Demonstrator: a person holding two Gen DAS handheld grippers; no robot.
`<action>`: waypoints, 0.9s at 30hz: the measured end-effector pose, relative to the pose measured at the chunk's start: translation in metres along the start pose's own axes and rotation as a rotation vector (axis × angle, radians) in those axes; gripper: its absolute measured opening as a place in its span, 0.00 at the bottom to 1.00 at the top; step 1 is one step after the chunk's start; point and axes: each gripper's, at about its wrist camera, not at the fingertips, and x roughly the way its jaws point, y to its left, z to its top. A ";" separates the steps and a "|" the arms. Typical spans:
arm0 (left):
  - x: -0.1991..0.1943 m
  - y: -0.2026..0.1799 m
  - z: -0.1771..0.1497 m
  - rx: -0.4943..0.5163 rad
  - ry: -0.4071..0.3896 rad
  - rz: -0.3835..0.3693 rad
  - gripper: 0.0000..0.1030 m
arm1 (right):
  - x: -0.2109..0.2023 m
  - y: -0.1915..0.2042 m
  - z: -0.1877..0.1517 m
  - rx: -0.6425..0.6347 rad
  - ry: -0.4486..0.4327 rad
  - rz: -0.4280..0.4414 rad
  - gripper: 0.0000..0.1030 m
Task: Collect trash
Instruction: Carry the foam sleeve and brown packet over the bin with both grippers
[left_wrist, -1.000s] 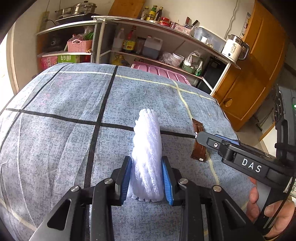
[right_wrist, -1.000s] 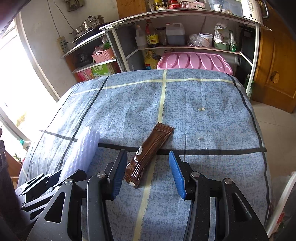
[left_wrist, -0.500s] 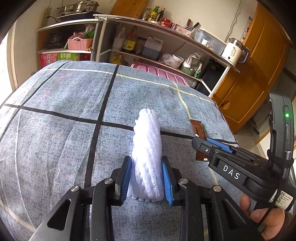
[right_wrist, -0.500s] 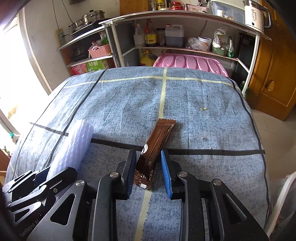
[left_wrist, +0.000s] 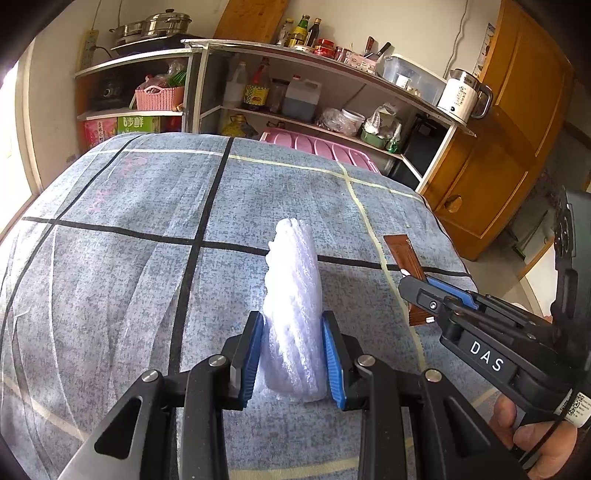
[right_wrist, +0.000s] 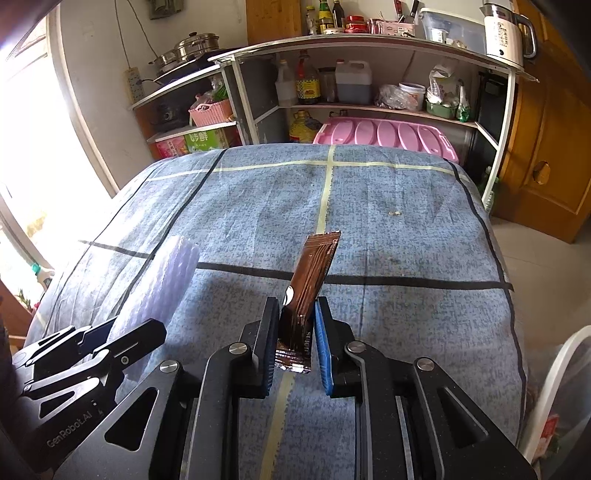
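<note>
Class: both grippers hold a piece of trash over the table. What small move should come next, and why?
Probably carry the brown wrapper right toward the white bin: the right gripper is shut on it, and it looks lifted off the cloth. The left gripper holds white foam netting.

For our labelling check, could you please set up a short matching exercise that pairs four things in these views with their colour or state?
Column 1:
1. foam netting
2. snack wrapper
3. kettle
4. plastic lid

Column 2:
A. white, on the top shelf
B. brown, held in the right claw
C. pink, behind the table
D. white, held in the left claw

Pairs: 1-D, 2-B, 3-A, 4-C
</note>
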 end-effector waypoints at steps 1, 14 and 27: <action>-0.003 -0.002 -0.001 0.003 -0.004 -0.001 0.31 | -0.004 0.000 -0.002 0.002 -0.004 0.004 0.19; -0.047 -0.041 -0.018 0.059 -0.054 -0.024 0.31 | -0.055 -0.014 -0.029 0.051 -0.064 0.028 0.19; -0.080 -0.102 -0.041 0.159 -0.083 -0.086 0.31 | -0.121 -0.052 -0.061 0.103 -0.144 -0.007 0.19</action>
